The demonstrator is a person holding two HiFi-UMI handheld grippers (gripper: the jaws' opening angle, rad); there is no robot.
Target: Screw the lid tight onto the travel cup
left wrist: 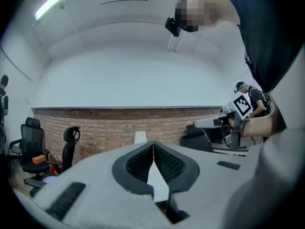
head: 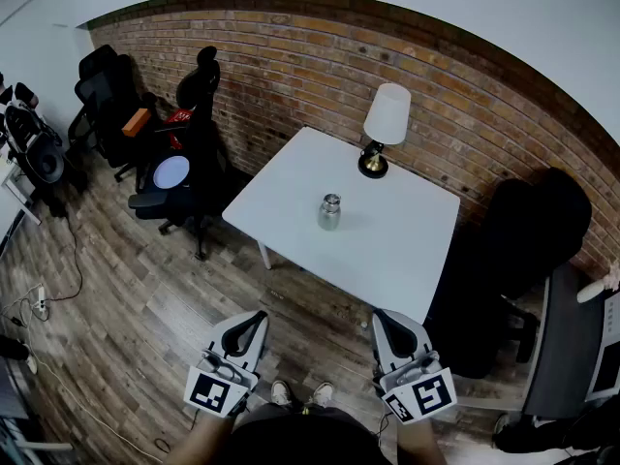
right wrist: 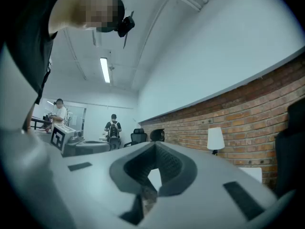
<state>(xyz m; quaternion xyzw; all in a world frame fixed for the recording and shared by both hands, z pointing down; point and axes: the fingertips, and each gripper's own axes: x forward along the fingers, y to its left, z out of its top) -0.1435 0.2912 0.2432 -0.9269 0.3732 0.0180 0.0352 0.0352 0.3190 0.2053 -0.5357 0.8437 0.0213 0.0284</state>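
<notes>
A small metal travel cup (head: 330,211) with its lid on top stands upright near the middle of the white table (head: 397,240). Both grippers hang low in front of me, well short of the table's near edge. My left gripper (head: 254,323) is shut with nothing between its jaws, and so is my right gripper (head: 384,322). In the left gripper view the jaws (left wrist: 153,149) meet tip to tip, aimed level toward the brick wall. The right gripper's jaws (right wrist: 155,149) are likewise pressed together. The cup does not show in either gripper view.
A table lamp (head: 385,129) with a white shade stands at the table's far side by the brick wall (head: 320,56). Black office chairs (head: 184,153) crowd the left; a dark chair (head: 528,240) sits to the right. Wood floor (head: 136,308) lies between me and the table. People stand in the distance (right wrist: 113,130).
</notes>
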